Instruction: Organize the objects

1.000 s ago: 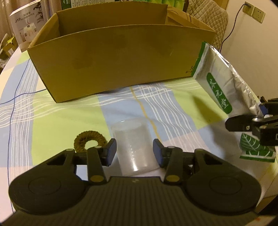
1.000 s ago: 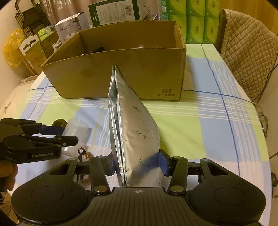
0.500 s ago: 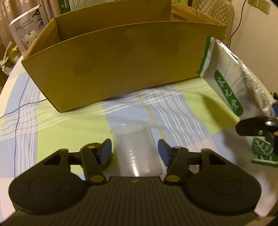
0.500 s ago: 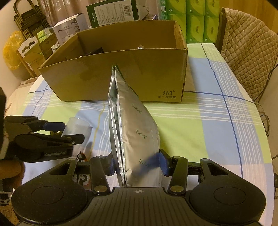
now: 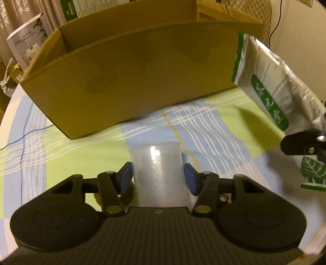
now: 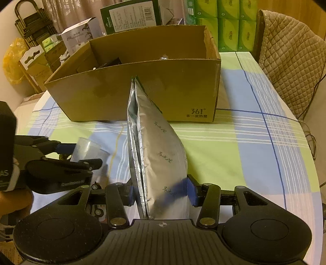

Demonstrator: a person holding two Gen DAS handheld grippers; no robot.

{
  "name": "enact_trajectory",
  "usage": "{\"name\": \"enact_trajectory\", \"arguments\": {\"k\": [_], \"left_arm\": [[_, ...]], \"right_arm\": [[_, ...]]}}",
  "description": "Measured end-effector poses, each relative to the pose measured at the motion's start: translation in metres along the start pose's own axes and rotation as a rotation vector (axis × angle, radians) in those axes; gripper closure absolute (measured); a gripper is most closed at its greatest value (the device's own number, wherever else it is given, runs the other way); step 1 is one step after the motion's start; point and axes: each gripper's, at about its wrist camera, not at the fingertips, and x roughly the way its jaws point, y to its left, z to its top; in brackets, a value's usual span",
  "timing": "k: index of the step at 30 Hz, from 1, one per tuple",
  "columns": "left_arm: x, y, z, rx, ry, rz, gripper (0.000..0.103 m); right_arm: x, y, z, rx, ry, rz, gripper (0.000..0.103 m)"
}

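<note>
The left gripper (image 5: 158, 179) is straddling a translucent plastic cup (image 5: 159, 171), which is sitting between its blue pads (image 5: 126, 177). Its jaws have just been closing a little after widening; the left pad is touching the cup's side, while a thin gap is showing at the right pad, so a firm grip cannot be told. Just left of the cup, a woven brown ring (image 5: 124, 196) is lying on the table (image 5: 81, 161) (mostly hidden behind the left finger).

The right gripper (image 6: 161, 193) is clamping a silver foil pouch (image 6: 159, 155) by its lower part, both pads pressing into its sides. The pouch is standing upright, edge-on, with green print along it. It is sitting to the right of the cup, near but apart from it.

Beyond the cup, the checked green, blue and white tablecloth (image 6: 234, 146) is stretching to an open cardboard box (image 6: 142, 91), which is standing well behind the cup and just behind the pouch's top edge. Some dark items inside the box are too hidden to name.

Farther than the box, printed cartons (image 6: 130, 16) and green packs (image 6: 228, 28) are standing stacked, and a quilted chair back (image 6: 289, 53) is rising off to the box's right.
</note>
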Motion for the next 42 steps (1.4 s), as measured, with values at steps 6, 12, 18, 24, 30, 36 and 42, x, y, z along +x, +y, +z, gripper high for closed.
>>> {"name": "enact_trajectory", "arguments": {"k": [6,12,18,24,30,36,42], "left_arm": [[-0.027,0.001,0.0,-0.001,-0.027,-0.012,0.054],[-0.052,0.002,-0.002,-0.016,-0.072,-0.02,0.055],[-0.056,0.002,-0.007,-0.032,-0.07,-0.031,0.055],[-0.052,0.002,-0.011,-0.03,-0.061,-0.045,0.055],[-0.052,0.001,-0.01,-0.03,-0.06,-0.053,0.055],[-0.052,0.002,-0.009,-0.034,-0.063,-0.056,0.055],[-0.057,0.008,-0.006,-0.044,-0.081,-0.051,0.055]], "right_arm": [[-0.001,0.004,-0.001,-0.009,0.002,0.002,0.058],[-0.003,0.008,0.0,-0.007,-0.008,0.007,0.058],[-0.002,0.012,0.0,-0.01,-0.007,0.013,0.058],[-0.002,0.015,0.0,-0.015,-0.008,0.012,0.058],[-0.003,0.016,0.0,-0.018,-0.01,0.014,0.058],[-0.002,0.013,0.001,0.003,-0.005,0.023,0.058],[-0.004,0.01,0.002,0.016,-0.015,0.024,0.058]]}}
